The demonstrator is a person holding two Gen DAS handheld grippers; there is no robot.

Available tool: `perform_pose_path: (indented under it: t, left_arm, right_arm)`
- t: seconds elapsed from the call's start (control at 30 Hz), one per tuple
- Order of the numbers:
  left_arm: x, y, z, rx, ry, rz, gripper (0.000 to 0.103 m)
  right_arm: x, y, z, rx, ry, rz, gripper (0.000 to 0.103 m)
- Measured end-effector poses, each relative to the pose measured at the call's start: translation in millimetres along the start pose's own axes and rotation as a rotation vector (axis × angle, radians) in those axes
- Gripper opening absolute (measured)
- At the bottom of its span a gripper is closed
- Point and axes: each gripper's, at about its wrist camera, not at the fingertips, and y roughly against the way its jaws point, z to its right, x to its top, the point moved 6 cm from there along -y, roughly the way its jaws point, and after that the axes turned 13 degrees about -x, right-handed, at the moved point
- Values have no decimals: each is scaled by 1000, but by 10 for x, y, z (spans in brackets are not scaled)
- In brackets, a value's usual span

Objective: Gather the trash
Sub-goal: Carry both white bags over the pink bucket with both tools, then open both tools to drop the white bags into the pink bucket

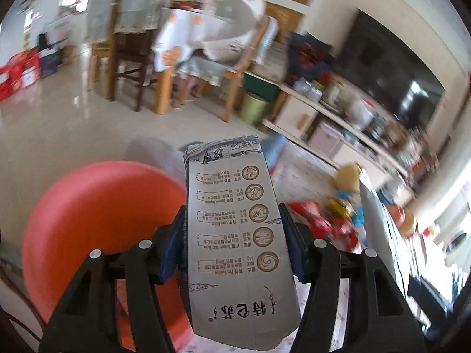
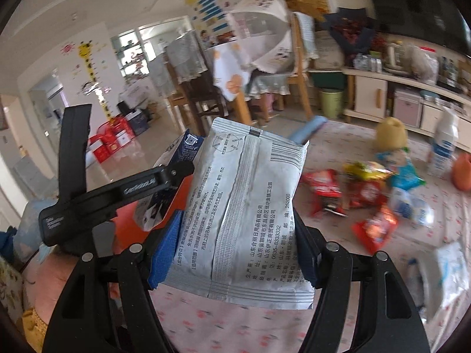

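Note:
My left gripper [image 1: 234, 244] is shut on a grey milk carton [image 1: 235, 235] with printed text, held up beside a round red bin [image 1: 97, 229] at the lower left. My right gripper [image 2: 235, 244] is shut on a silver printed sachet [image 2: 250, 211]. In the right wrist view the left gripper [image 2: 164, 194] and its carton [image 2: 179, 150] show just to the left, over the red bin [image 2: 129, 223]. Several red, yellow and blue wrappers [image 2: 368, 188] lie on the pink floral cloth [image 2: 235, 323] to the right; they also show in the left wrist view [image 1: 326, 217].
A white bottle [image 2: 443, 147], an orange container [image 2: 462, 173] and a yellow object [image 2: 390, 132] sit at the cloth's far right. A white bag [image 2: 450, 273] lies near right. Beyond are a dining table with chairs [image 1: 188, 47], a green bin [image 1: 253, 106] and a low TV cabinet [image 1: 347, 126].

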Motion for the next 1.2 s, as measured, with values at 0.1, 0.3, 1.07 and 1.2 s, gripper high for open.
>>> perform_pose_path:
  t: [0.1,0.3,1.07,1.2]
  left_arm:
    - [106,124,-287,43,69,45,60]
    - [215,360,-753,112,203,123,60]
    - [387,488,-759,136,136,279,92]
    - [388,418,-538,119,42,272,93]
  right_arm:
    - [64,-55,-264,19,49,2,70]
    - [172,-278,-850,50,139,6,71]
    - [-330,-282,-484,-68,52,-61,94]
    - [-485,-156,-379,-106,68,-56,94]
